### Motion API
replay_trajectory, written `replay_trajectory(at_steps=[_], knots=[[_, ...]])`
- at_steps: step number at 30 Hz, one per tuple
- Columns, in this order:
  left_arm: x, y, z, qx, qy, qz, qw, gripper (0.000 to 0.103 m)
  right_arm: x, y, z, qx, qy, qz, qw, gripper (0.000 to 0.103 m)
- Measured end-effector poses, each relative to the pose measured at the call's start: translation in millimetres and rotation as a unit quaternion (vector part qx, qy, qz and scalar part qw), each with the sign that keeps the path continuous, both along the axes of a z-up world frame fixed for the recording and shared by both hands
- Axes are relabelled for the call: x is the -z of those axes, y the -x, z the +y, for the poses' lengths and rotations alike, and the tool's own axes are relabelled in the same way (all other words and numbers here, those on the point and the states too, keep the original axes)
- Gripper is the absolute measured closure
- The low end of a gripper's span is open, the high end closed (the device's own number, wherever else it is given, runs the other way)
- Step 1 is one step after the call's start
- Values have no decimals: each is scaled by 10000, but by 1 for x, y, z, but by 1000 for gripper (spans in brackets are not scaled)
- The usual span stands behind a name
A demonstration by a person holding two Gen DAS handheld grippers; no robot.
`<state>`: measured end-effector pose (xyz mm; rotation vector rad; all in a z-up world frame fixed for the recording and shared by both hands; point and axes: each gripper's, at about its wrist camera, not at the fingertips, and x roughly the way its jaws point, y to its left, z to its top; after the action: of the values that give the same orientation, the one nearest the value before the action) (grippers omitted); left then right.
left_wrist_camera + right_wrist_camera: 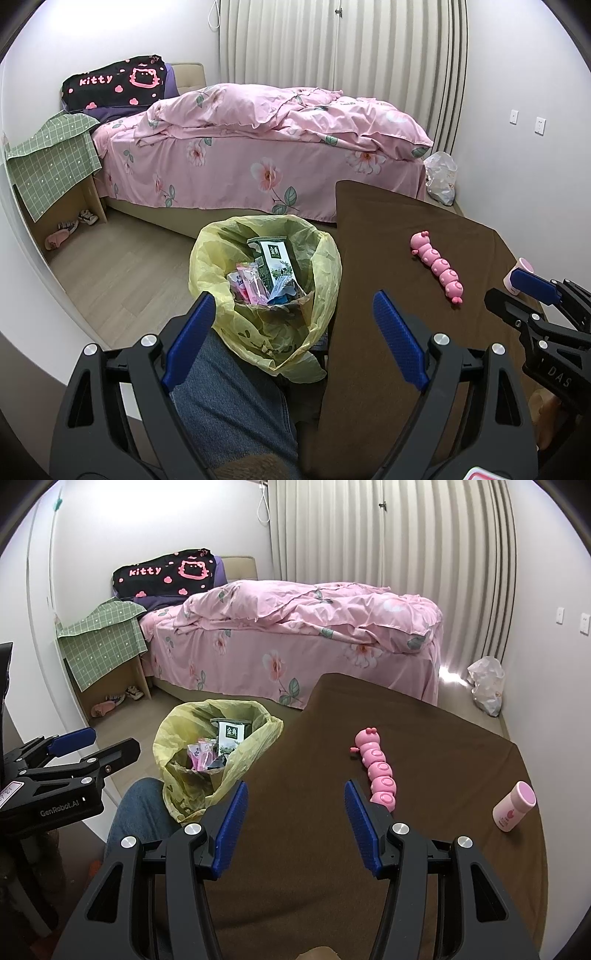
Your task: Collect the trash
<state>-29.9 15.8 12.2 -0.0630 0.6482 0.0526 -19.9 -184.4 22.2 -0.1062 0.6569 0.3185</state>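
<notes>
A bin lined with a yellow bag (221, 251) (173, 731) stands on the floor left of a brown-covered table (406, 258) (424, 746). Inside it lie a green milk carton (273, 262) (229, 734) and pink wrappers (249, 284) (201, 757). My left gripper (295, 306) hovers open over the bin's near rim, empty. My right gripper (295, 794) is open above the table's near part with nothing between its fingers. A pink caterpillar toy (441, 271) (376, 771) lies on the table. A small pink bottle (513, 806) stands at the right.
A bed with a pink floral duvet (277, 125) (314, 620) fills the back. A green-cloth side table (51, 162) (103, 646) with shoes under it stands at left. A white plastic bag (441, 177) (485, 683) sits by the right wall. A person's jeans-clad leg (229, 398) is below the bin.
</notes>
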Motion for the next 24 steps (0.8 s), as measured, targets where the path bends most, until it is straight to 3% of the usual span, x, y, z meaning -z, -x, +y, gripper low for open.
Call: replay_trajectory(at_steps=[20,24], knots=[[5,2,6,-117,40,-57,9999,20,-5,-4,5,-60,150,-49,9999,52],[9,-5,3,-36,285,88,9995,20,-4,-7,-3,-63,178,-62,9998,52]])
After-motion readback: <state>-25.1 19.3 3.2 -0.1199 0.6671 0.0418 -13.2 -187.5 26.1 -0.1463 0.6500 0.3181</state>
